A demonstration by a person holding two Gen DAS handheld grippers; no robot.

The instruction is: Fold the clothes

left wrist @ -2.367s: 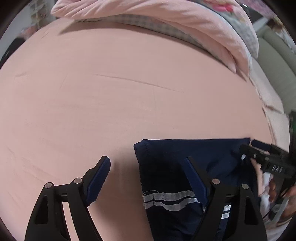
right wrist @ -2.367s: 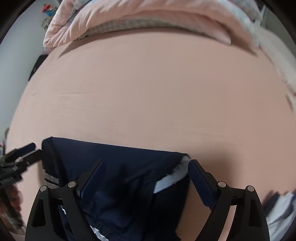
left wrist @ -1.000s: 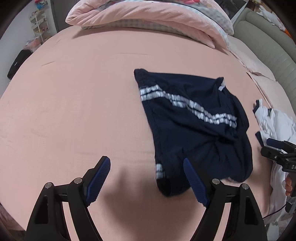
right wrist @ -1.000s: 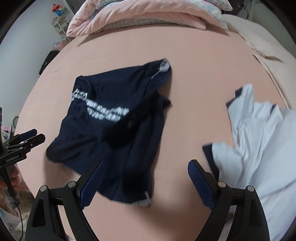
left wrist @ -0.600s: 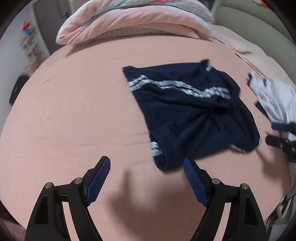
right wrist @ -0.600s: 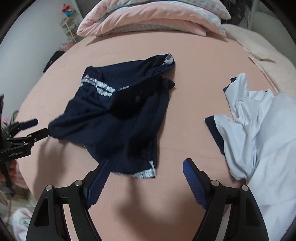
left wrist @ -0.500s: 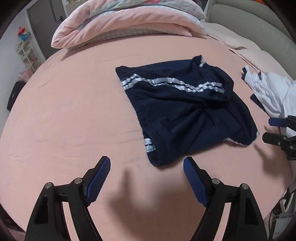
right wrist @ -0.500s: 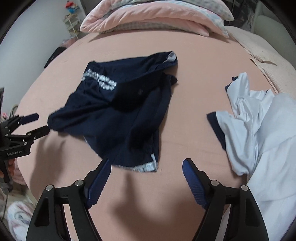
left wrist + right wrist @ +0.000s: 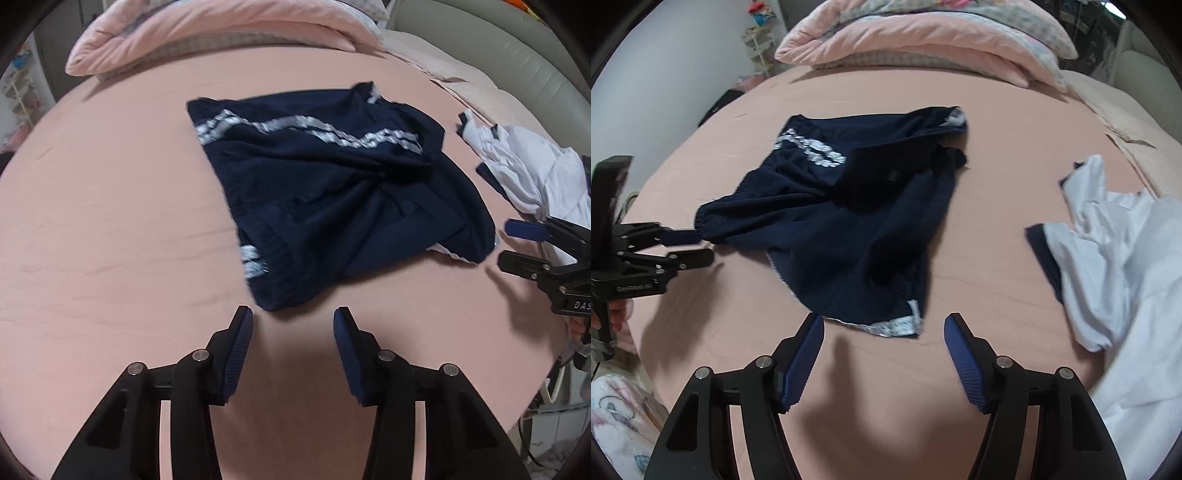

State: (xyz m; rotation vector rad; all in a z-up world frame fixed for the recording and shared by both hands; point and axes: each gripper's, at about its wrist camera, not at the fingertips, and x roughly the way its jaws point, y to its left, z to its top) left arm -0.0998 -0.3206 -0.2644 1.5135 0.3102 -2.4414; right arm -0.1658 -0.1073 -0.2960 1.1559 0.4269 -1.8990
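Bedsheet: I see plain pink, covering the bed.
Quilt: pink, bunched at twelve o'clock.
Shelf: at eleven o'clock, blurred.

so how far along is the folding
Early. Done: the navy shorts lie on the pink sheet, still rumpled, with no neat fold visible. In hand: nothing gripped. The left tool and right tool sit just short of the near hem corners; their jaws have just been closing, with nothing between them. Left: grip those corners, fold the shorts, then the crumpled white garment.
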